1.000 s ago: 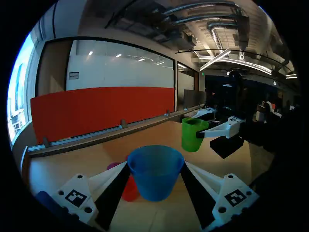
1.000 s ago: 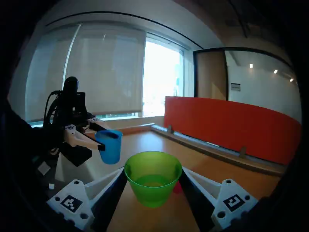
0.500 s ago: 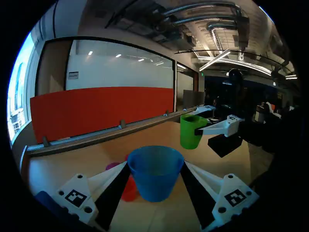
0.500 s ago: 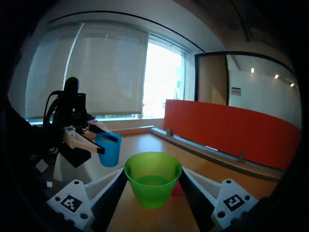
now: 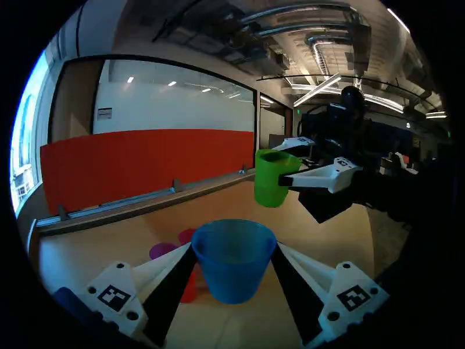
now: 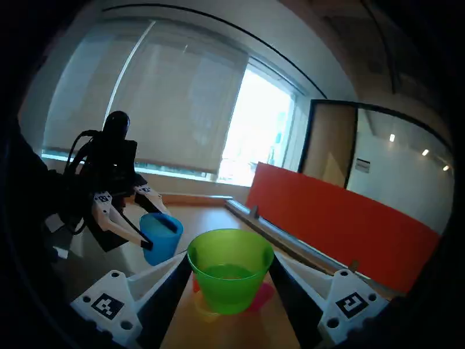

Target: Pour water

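Green cup (image 6: 230,267), some water inside, upright, clamped btwn right gripper (image 6: 231,259) fingers above table (image 5: 244,203). Blue cup (image 5: 233,259) clamped in left gripper (image 5: 233,251), near but apart. Step: lining up pre-pour. Next: green rim over blue, tilt slowly.

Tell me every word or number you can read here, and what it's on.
No text here can be read.
Wall sign: too small and blurred to read.
Square markers on the left gripper and right gripper: black-and-white patterns, no letters.
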